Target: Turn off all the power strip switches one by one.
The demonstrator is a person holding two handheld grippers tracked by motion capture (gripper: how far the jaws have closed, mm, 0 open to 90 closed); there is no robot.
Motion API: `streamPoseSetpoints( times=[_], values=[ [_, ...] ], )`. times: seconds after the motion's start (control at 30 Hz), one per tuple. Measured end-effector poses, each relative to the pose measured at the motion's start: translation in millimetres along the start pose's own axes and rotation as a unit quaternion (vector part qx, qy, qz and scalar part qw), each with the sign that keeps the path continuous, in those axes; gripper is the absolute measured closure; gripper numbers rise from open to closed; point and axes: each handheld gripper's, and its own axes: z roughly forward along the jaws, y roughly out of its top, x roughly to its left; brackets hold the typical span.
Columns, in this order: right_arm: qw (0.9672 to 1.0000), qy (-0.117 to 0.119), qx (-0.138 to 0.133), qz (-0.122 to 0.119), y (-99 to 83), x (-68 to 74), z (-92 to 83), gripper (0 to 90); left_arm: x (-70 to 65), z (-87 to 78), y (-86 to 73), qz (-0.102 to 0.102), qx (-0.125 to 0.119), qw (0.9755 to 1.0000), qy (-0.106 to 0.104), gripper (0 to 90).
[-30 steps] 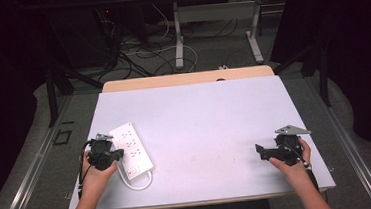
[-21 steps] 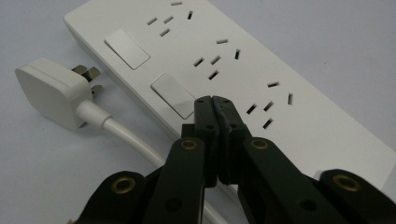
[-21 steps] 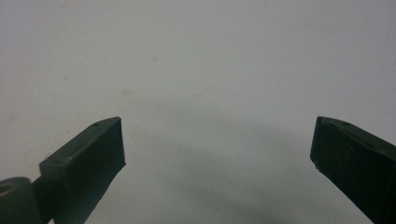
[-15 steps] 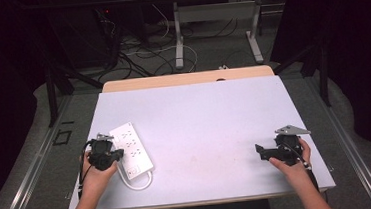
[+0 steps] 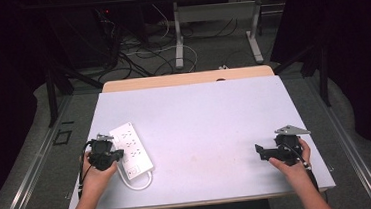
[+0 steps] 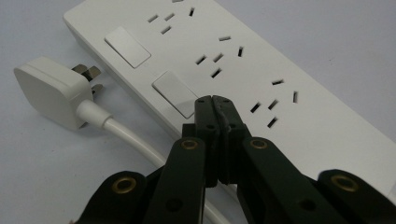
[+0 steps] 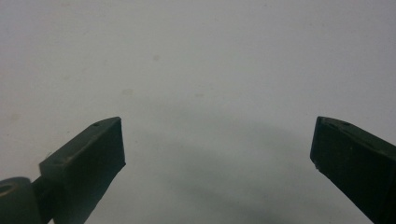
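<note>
A white power strip (image 5: pixel 131 147) (image 6: pixel 243 56) lies on the table's left side, with its white cord (image 5: pixel 138 183) looping off its near end. Its white plug (image 6: pixel 53 95) rests on the table beside the strip, prongs towards it. My left gripper (image 5: pixel 111 155) (image 6: pixel 214 99) is shut, jaws pressed together with nothing between them, the tips just over a rocker switch (image 6: pixel 175 93) on the strip. My right gripper (image 5: pixel 260 151) (image 7: pixel 217 140) sits low over the bare table at the right, jaws wide apart and empty.
The pale table top (image 5: pixel 205 123) stretches between the two hands. A wooden board (image 5: pixel 186 78) borders its far edge. Beyond are desk legs (image 5: pixel 178 40) and floor cables (image 5: pixel 139 53).
</note>
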Motion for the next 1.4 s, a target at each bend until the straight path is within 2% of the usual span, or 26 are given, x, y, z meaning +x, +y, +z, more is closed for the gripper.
streamPoseSetpoints(
  times=[0.13, 0.33, 0.47, 1.0, 1.2, 1.4],
  values=[
    [1.0000, 0.001, 0.001, 0.000, -0.1, 0.7, 0.3, 2.6, 0.6, -0.8, 0.3, -0.001, 0.005, 1.0000, -0.003, 89.8],
    [1.0000, 0.000, 0.002, 0.002, -0.3, 0.3, 0.4, 2.6, -1.8, 0.3, 0.7, 0.002, 0.000, 1.0000, 0.009, 89.8],
    [1.0000, -0.001, 0.001, 0.003, -0.6, -0.3, 0.2, 2.6, -1.8, 0.4, 4.3, 0.000, 0.006, 1.0000, 0.002, 89.8],
    [1.0000, -0.004, 0.000, 0.006, -1.0, -1.0, -0.4, 2.7, 0.7, -9.3, 33.5, 0.003, -0.032, 0.9994, 0.011, 89.8],
    [1.0000, -0.005, 0.000, 0.006, -0.9, -0.8, -0.4, 2.7, 0.5, -9.2, 44.4, 0.004, -0.040, 0.9990, 0.020, 89.8],
    [0.9999, -0.008, -0.003, 0.008, -1.3, -1.0, -0.2, 2.7, 3.8, -7.8, 51.8, -0.002, -0.040, 0.9990, 0.017, 89.8]
  ],
)
